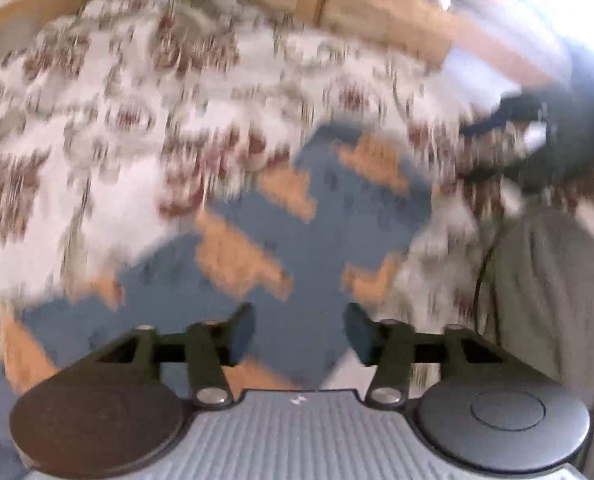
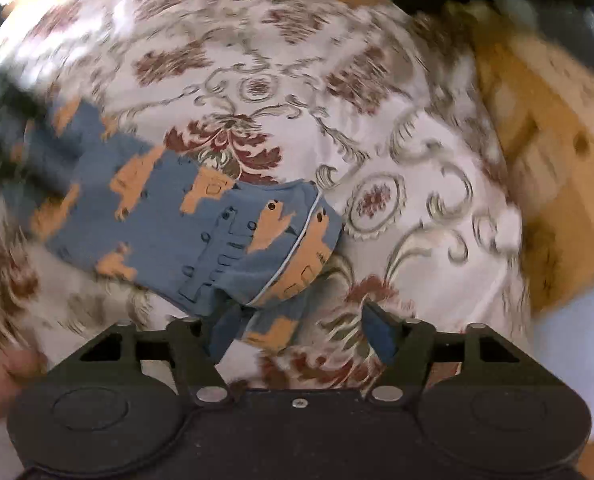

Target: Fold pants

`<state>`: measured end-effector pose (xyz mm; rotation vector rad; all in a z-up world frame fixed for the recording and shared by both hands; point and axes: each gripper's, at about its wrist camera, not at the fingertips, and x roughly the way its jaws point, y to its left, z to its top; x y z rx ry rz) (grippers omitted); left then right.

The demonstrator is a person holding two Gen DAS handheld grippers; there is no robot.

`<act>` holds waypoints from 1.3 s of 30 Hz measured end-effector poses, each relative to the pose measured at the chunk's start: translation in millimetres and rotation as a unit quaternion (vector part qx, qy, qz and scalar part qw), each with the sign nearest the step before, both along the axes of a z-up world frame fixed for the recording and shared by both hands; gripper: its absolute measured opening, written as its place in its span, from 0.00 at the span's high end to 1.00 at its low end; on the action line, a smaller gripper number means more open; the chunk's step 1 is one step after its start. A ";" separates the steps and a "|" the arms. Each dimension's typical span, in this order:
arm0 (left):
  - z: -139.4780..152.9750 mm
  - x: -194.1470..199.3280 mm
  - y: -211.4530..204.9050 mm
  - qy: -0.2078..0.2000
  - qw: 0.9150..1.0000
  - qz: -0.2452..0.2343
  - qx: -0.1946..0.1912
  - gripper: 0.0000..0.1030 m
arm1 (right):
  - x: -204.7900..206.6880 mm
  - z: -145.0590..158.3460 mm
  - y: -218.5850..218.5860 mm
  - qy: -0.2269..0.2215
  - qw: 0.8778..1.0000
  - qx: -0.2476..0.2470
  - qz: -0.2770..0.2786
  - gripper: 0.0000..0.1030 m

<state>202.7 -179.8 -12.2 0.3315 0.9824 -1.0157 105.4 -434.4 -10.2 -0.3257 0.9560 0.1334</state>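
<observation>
From the left wrist we see our left gripper (image 1: 299, 334) poised over the pants (image 1: 297, 216), its jaws parted wide and holding nothing; blue cloth stretches from 12 toward 7 o'clock on the floral bedspread (image 1: 97, 120), spread flat for folding. From the right wrist, our right gripper (image 2: 297, 330) angles down at the bunched cuff end at 11 o'clock, jaws spread, left finger (image 2: 223, 334) brushing fabric but gripping none.
</observation>
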 end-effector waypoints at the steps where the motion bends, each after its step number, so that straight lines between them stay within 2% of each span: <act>1: 4.5 10.5 -12.8 -0.007 1.000 0.002 -0.008 0.43 | 2.0 -6.2 0.5 0.001 1.000 -0.006 0.021 0.40; 4: 12.1 36.9 -62.8 -0.004 0.999 0.011 -0.042 0.43 | 8.6 -25.6 1.4 0.025 0.998 -0.003 0.064 0.46; 7: 7.8 66.2 -113.5 0.032 0.997 0.014 -0.068 0.43 | 10.5 -38.6 2.2 0.032 0.997 -0.001 0.072 0.51; 9: -0.8 81.3 -143.3 0.058 0.996 0.014 -0.068 0.43 | 10.3 -45.1 4.0 0.022 0.997 -0.014 0.069 0.52; 12: -16.6 94.6 -180.4 0.098 0.994 0.018 -0.052 0.43 | 8.9 -48.4 3.4 0.008 0.998 0.003 0.063 0.58; 14: -25.9 98.8 -197.8 0.118 0.992 0.017 -0.038 0.49 | 7.1 -47.4 2.9 -0.011 0.998 0.000 0.067 0.60; 15: -31.5 98.0 -201.0 0.124 0.992 0.016 -0.031 0.58 | 7.2 -46.9 2.4 -0.020 0.998 0.001 0.064 0.63; 17: -38.1 96.2 -205.3 0.123 0.992 0.018 -0.013 0.71 | 7.6 -46.9 3.3 -0.033 0.998 -0.007 0.059 0.77; 18: -40.8 94.9 -205.1 0.121 0.992 0.022 -0.008 0.77 | 7.7 -46.8 5.1 -0.037 0.997 -0.011 0.060 0.90; 22: -43.1 93.8 -199.1 0.133 0.991 0.027 -0.020 0.85 | 1.9 -43.1 11.3 -0.046 0.995 -0.043 0.083 0.93; 25: -35.0 86.7 -193.2 0.132 0.990 0.019 -0.040 0.85 | -15.6 -36.2 25.1 -0.058 0.983 -0.123 0.123 0.93; 26: -31.5 83.8 -192.4 0.129 0.991 0.014 -0.044 0.85 | -20.6 -35.5 30.9 -0.056 0.978 -0.145 0.137 0.93; 28: -29.7 76.5 -192.4 0.113 0.993 0.005 -0.040 0.85 | -21.8 -40.8 37.6 -0.029 0.974 -0.158 0.158 0.90; 29: -30.7 73.3 -194.4 0.104 0.994 0.002 -0.032 0.84 | -20.2 -44.4 38.4 -0.020 0.975 -0.153 0.163 0.89; 31: -32.8 67.4 -198.9 0.075 0.997 -0.001 -0.013 0.79 | -11.3 -49.8 33.0 0.020 0.978 -0.126 0.165 0.81; 32: -32.9 64.8 -199.5 0.058 0.998 0.001 -0.007 0.69 | -7.3 -47.2 26.8 0.026 0.981 -0.109 0.156 0.78; 33: -30.1 62.5 -197.5 0.045 0.999 0.000 -0.009 0.63 | -4.4 -42.7 19.7 0.032 0.984 -0.090 0.148 0.71; 34: -27.0 60.0 -193.2 0.033 0.999 0.000 -0.016 0.54 | -2.1 -36.1 12.3 0.034 0.987 -0.077 0.135 0.65; 35: -22.8 58.0 -187.3 0.023 0.999 0.001 -0.029 0.38 | -2.4 -28.2 7.0 0.020 0.989 -0.076 0.123 0.63; 37: -12.3 54.6 -166.3 0.009 0.997 0.019 -0.070 0.20 | -2.4 -17.6 2.9 -0.002 0.990 -0.083 0.111 0.58; 38: -7.7 53.5 -153.7 0.006 0.995 0.028 -0.091 0.17 | -1.7 -17.4 2.8 -0.003 0.990 -0.086 0.111 0.54; 39: -4.0 51.7 -140.0 0.009 0.994 0.035 -0.107 0.17 | 0.1 -19.8 3.3 0.003 0.990 -0.088 0.113 0.47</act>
